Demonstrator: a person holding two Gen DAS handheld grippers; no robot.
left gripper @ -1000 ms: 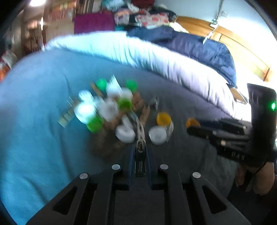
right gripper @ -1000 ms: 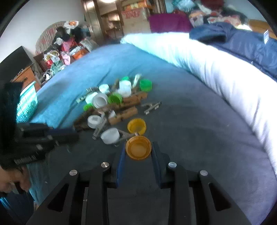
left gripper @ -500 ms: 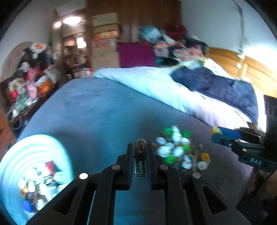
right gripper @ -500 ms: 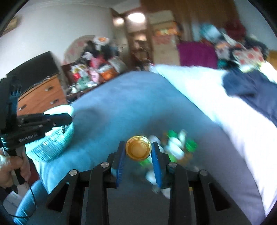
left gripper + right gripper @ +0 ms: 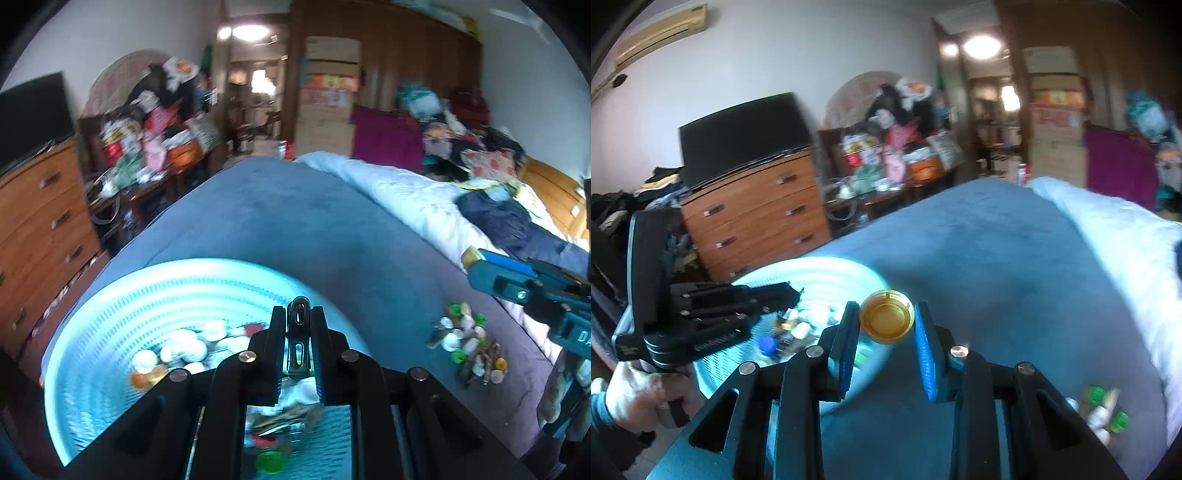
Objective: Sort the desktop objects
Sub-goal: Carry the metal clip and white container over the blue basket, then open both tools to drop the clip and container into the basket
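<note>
Item: a dark metal clip [image 5: 298, 334] was held clamped between the nearly closed fingers of the left gripper [image 5: 298, 321], its long axis set along the fingers and pointing forward, above a pale turquoise basket [image 5: 110, 295]. Item: an orange bottle cap [image 5: 886, 320] was gripped by its rim between the blue pads [image 5: 925, 354] of the right gripper [image 5: 886, 325], open side turned toward the camera, just beside the basket's near edge. Contents of basket: white, orange, blue and green caps, mixed. Remaining pile [image 5: 467, 341] of caps and clips was seen on the blue bedspread [image 5: 295, 221], well apart from the basket. Surroundings: white duvet [image 5: 406, 195], wooden dresser [image 5: 757, 218] bearing a black screen [image 5: 738, 133], cluttered shelf, stacked cartons. Lettering on the grippers was too blurred to be read.
</note>
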